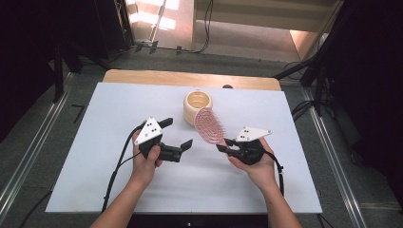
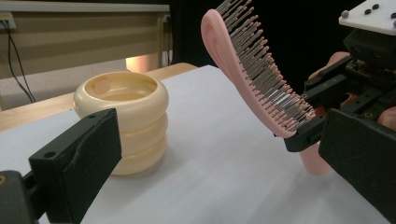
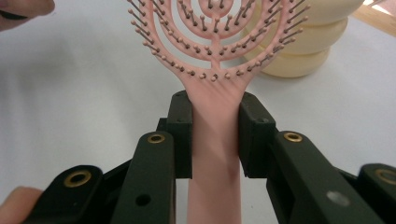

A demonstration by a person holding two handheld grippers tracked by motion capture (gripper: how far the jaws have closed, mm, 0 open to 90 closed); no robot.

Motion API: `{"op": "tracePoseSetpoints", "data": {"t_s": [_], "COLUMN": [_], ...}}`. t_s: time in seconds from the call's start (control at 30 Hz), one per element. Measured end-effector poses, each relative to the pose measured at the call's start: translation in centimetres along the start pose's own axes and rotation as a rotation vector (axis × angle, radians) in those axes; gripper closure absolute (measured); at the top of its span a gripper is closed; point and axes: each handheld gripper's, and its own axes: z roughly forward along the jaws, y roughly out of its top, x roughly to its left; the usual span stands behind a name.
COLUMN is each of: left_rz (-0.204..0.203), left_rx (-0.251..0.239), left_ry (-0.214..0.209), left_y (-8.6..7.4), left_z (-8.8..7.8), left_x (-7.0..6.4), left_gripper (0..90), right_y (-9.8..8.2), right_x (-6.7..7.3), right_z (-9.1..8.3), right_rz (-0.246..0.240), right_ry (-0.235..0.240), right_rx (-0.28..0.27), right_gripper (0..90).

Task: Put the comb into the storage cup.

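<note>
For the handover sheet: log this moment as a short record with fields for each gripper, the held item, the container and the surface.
right gripper: shut on the pink hairbrush handle, fingers pressing both sides
pink hairbrush: lifted, tilted, head toward the cup
left gripper: open, nothing between its fingers
cream ribbed cup: upright on the sheet, apart from the brush
white sheet: covers the table
</note>
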Motion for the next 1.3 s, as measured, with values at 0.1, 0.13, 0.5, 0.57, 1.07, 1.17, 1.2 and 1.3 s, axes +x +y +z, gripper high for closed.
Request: {"op": "tracePoseSetpoints", "data": {"t_s": [0.1,0.13,0.5,0.57,1.07,1.17,1.2,1.3], "left_rz": [0.002,0.001,-0.016,-0.027,-0.079,-0.089,-0.092,-0.098], "left_rx": [0.003,0.000,0.001,0.000,0.002,0.008,0.010,0.014], "left_ry": [0.003,0.004,-0.004,-0.011,-0.022,-0.015,-0.013,-0.006], "left_y": [0.2,0.2,1.0,1.2,1.9,1.9,1.9,2.0], "left_z": [0.3,0.4,1.5,1.7,2.6,2.8,2.8,2.9], "left_x": [-0.1,-0.2,-0.8,-0.9,-1.3,-1.3,-1.4,-1.4], "left_gripper": [0.6,1.2,2.5,3.9,11.6,14.7,14.7,16.9], "right_y": [0.0,0.0,0.0,0.1,0.0,0.1,0.1,0.2], "right_x": [0.2,0.2,0.7,0.9,2.0,2.3,2.3,2.6], "right_z": [0.0,0.1,0.2,0.3,1.3,1.4,1.5,1.6], "right_rz": [-0.002,-0.004,-0.010,-0.009,-0.024,-0.031,-0.034,-0.036], "right_ry": [-0.010,-0.014,-0.052,-0.055,-0.084,-0.087,-0.082,-0.086], "right_rx": [-0.017,-0.022,-0.075,-0.079,-0.115,-0.122,-0.122,-0.123], "right_gripper": [68.2,68.2,68.2,68.2,68.2,68.1,68.1,68.1]}}
